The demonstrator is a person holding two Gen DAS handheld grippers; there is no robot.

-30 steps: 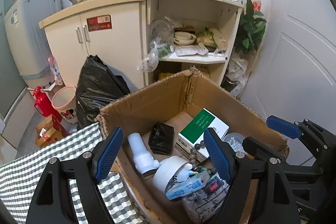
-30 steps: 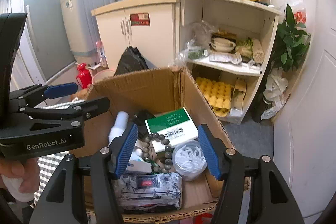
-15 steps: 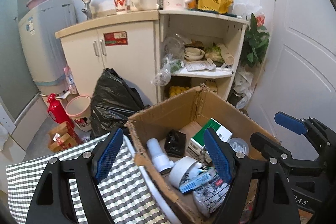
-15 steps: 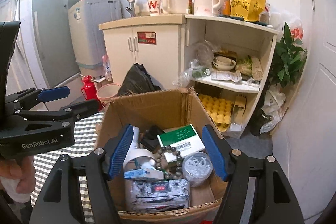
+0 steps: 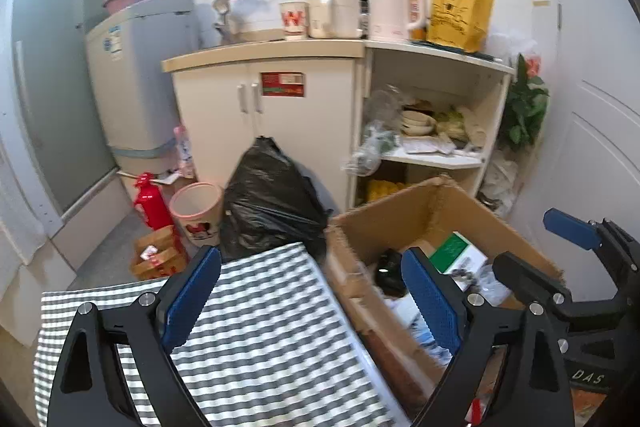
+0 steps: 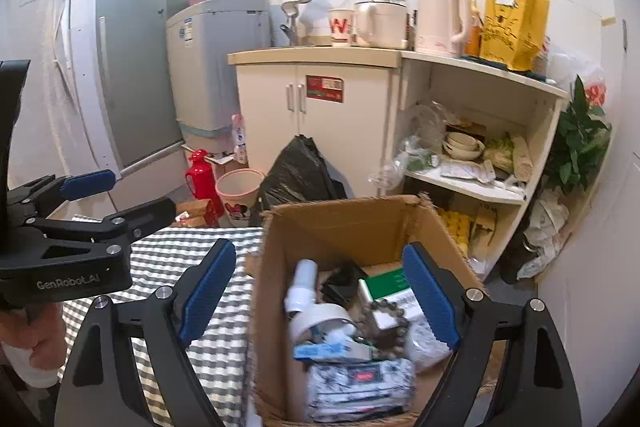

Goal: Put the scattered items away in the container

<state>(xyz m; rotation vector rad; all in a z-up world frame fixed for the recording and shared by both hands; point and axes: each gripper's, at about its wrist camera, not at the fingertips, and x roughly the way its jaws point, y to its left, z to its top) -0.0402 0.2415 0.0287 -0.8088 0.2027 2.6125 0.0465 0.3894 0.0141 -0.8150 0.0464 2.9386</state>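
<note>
Cardboard box (image 6: 340,227) open-topped, torn brown rim, beside checked cloth (image 6: 224,343); we note white tube (image 6: 301,287), green-white carton (image 6: 390,285), bead bracelet (image 6: 386,323) inside. Left gripper (image 5: 312,301), right gripper (image 6: 320,301): both spread wide, empty.

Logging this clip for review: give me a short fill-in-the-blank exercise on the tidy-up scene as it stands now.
1. The scattered items lie inside a ____ box.
2. The cloth beside the box has a ____ pattern.
3. Both the left gripper and the right gripper are ____ and hold nothing.
4. The box among the items has a ____ top.

Missing words: cardboard; checked; open; green
</note>
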